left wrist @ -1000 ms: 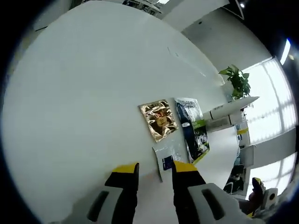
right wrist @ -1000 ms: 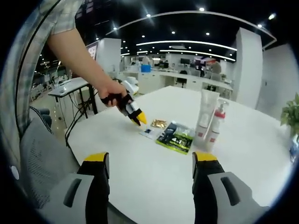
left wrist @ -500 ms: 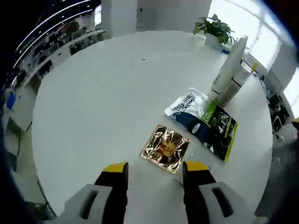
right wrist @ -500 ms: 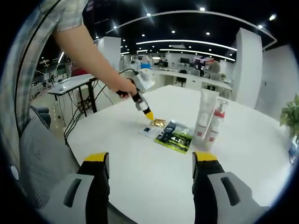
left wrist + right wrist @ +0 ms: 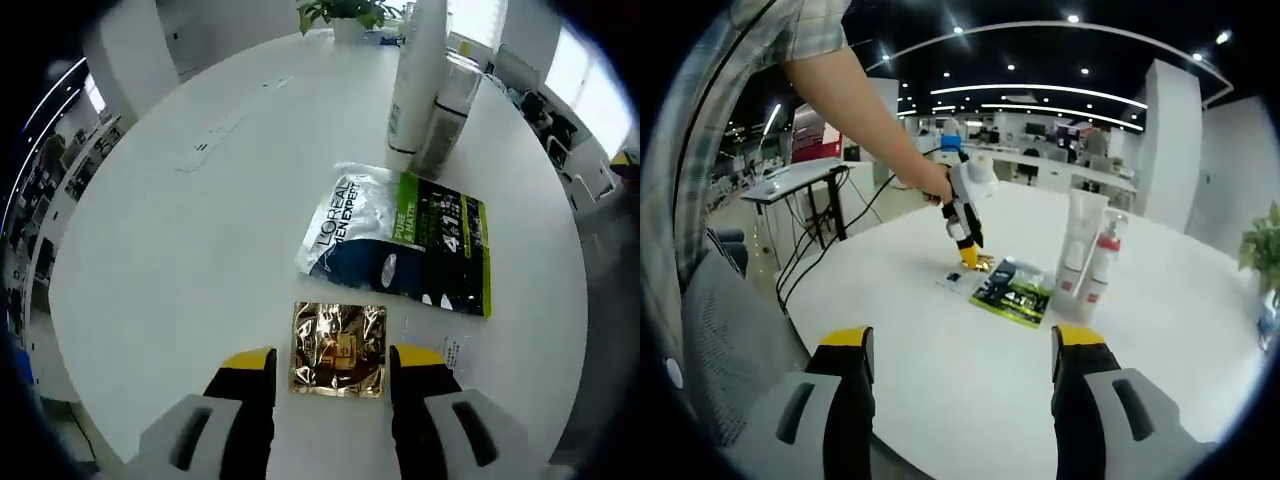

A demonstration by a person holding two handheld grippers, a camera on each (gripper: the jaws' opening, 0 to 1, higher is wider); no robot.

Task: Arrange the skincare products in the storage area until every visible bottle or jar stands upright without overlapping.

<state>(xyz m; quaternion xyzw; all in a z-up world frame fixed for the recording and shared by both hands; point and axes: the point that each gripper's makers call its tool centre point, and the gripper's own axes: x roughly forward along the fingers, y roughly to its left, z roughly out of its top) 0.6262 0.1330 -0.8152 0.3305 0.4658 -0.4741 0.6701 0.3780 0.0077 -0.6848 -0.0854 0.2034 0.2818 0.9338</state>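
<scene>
A gold foil sachet (image 5: 339, 349) lies flat on the white table, just beyond my open left gripper (image 5: 333, 366). Past it lies a dark blue and green L'Oreal packet (image 5: 400, 245), with a small clear sachet (image 5: 437, 352) to the right. A white tube (image 5: 415, 75) and a pump bottle (image 5: 445, 118) stand upright behind. In the right gripper view the left gripper (image 5: 971, 254) points down over the gold sachet (image 5: 982, 264), held by a person's hand. The tube (image 5: 1079, 250) and pump bottle (image 5: 1103, 262) stand right of the packet (image 5: 1015, 291). My right gripper (image 5: 960, 358) is open, far from them.
The round white table (image 5: 940, 360) has wide bare room around the products. A potted plant (image 5: 343, 14) stands at its far edge. An office chair (image 5: 730, 350) sits at the near left, with desks beyond.
The left gripper swung over to point down at the gold sachet, which now sits centred between its jaws. The right gripper has stayed still.
</scene>
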